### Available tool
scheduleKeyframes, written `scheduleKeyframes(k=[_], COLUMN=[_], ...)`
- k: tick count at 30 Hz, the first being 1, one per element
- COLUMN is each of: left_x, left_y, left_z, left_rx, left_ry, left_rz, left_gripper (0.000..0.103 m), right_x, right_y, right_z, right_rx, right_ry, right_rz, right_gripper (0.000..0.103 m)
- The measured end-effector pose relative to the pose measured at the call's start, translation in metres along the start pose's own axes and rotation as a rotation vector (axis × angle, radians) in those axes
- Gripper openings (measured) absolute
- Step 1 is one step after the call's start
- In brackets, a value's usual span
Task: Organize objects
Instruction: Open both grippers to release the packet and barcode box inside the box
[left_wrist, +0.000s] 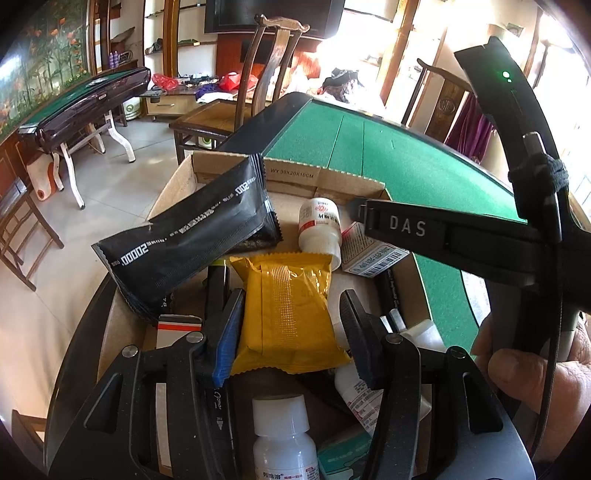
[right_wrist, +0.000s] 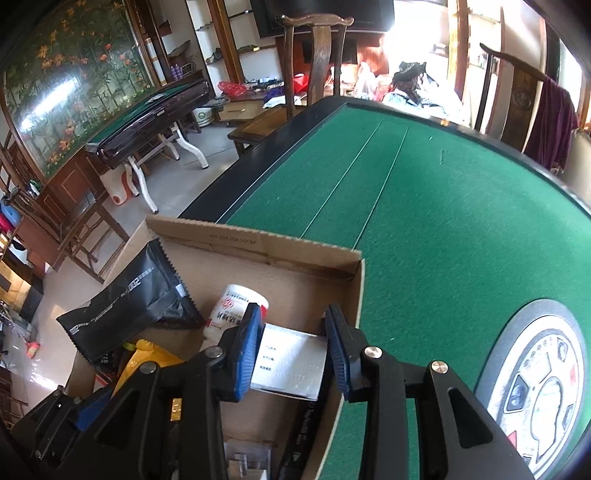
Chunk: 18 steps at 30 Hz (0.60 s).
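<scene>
Jaws apart over a cardboard box of packets and bottles

Jaws of the left gripper (left_wrist: 291, 325) stand apart on either side of a yellow crinkle-edged foil packet (left_wrist: 291, 314), which lies flat in the shallow brown cardboard box (left_wrist: 236, 162); whether the pads touch it cannot be told. Jaws of the right gripper (right_wrist: 291, 350) are likewise apart, with a small white rectangular carton (right_wrist: 291, 363) between them and nothing gripped. Just beyond the yellow packet, a long black foil sachet with white print (left_wrist: 192, 236) lies slanted across the box, and a small white plastic pill bottle with a red-and-white label (left_wrist: 319, 229) lies on its side beside the carton. Nearer the left wrist camera stands a white-capped translucent bottle (left_wrist: 282, 435), with a black marker pen (right_wrist: 303, 432) along the box's right wall. The box sits at the corner of the green felt counter (right_wrist: 443, 229). A dark wooden chair (right_wrist: 314, 55) stands behind it.
</scene>
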<state>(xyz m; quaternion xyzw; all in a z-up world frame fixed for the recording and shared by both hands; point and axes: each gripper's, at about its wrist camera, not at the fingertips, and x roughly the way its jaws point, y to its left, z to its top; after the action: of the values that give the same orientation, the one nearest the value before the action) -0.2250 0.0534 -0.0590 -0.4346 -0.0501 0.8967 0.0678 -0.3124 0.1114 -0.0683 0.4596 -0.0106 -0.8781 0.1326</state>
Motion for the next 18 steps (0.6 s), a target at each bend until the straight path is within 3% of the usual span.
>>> scheduleKeyframes(k=[11, 18], left_x=[-0.005, -0.005], left_y=[-0.003, -0.003], left_z=[0.004, 0.004], left_rx=[0.012, 0.016], left_ry=[-0.024, -0.025], left_rz=[0.007, 0.016], left_gripper=[0.058, 0.058], right_x=[-0.030, -0.035], right_y=[-0.002, 0.003], right_z=[-0.009, -0.026], right_rx=[0.000, -0.028], right_ry=[-0.025, 0.022], right_rz=[0.040, 0.069], right_gripper=[0.036, 0.036])
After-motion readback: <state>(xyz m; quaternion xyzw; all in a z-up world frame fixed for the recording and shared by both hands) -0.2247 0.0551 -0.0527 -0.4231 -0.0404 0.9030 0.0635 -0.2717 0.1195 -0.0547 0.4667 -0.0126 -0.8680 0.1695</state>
